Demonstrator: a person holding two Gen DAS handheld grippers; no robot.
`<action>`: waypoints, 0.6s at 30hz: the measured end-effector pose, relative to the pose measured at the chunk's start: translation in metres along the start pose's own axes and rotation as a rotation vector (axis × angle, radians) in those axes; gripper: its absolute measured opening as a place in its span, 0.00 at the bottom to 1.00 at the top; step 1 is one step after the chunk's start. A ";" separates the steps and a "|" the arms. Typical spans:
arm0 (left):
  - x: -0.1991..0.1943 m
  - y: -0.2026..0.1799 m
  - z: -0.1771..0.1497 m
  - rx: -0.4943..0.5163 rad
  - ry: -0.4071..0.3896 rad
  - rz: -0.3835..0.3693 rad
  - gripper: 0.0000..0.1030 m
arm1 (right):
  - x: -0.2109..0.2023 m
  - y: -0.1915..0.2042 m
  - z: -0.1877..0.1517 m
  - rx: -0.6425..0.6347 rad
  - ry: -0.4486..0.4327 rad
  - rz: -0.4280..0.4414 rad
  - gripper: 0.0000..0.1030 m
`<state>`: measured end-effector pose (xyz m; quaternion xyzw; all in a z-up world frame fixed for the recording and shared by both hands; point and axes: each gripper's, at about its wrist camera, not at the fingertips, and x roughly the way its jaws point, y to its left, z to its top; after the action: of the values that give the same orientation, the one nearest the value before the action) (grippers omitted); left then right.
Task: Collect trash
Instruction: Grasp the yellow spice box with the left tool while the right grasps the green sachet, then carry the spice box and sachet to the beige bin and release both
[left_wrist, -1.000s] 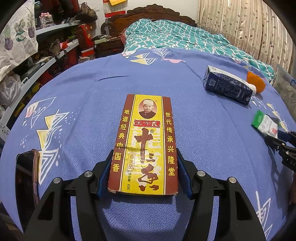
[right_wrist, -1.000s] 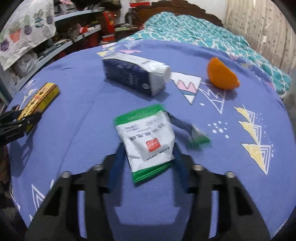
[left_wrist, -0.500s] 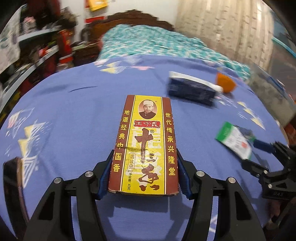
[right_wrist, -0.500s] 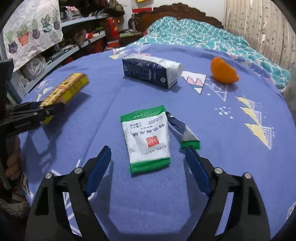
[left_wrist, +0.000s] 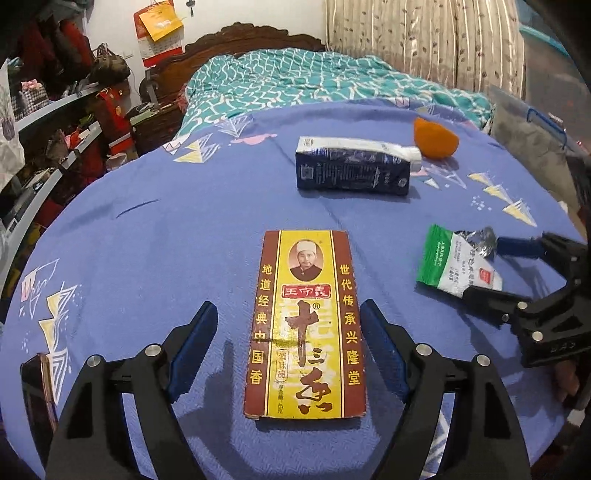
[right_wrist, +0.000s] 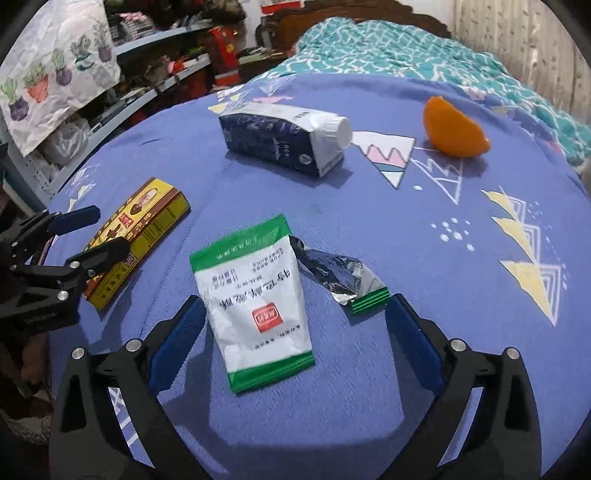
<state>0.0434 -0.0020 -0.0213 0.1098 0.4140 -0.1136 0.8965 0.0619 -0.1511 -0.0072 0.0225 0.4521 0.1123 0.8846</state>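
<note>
Left gripper (left_wrist: 286, 347) w/ jaws just opened, straddling the spice box (left_wrist: 306, 325) on the blue cloth (left_wrist: 184, 229) — light, stiff card; grip long edges. Right gripper (right_wrist: 295, 325) just opened around the torn sachet (right_wrist: 255, 306) — limp, slippery foil; pinch mid-body.

Both claws, left claw (left_wrist: 286, 345) & right claw (right_wrist: 295, 341), are showing matte black angular frames w/ silver round screws near the knuckles and blue pads (left_wrist: 192, 347) lining the inner fingertips.
</note>
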 end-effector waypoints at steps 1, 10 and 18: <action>0.005 -0.001 0.000 -0.002 0.016 0.003 0.73 | 0.001 0.001 0.001 -0.004 0.000 0.001 0.95; 0.006 -0.010 -0.003 -0.017 0.059 -0.093 0.54 | -0.011 0.009 -0.011 -0.058 -0.046 -0.035 0.18; 0.010 -0.072 0.011 0.039 0.133 -0.335 0.54 | -0.044 -0.030 -0.036 0.080 -0.115 -0.053 0.12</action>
<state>0.0368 -0.0746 -0.0295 0.0640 0.4828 -0.2619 0.8332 0.0131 -0.1921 0.0019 0.0521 0.4052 0.0694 0.9101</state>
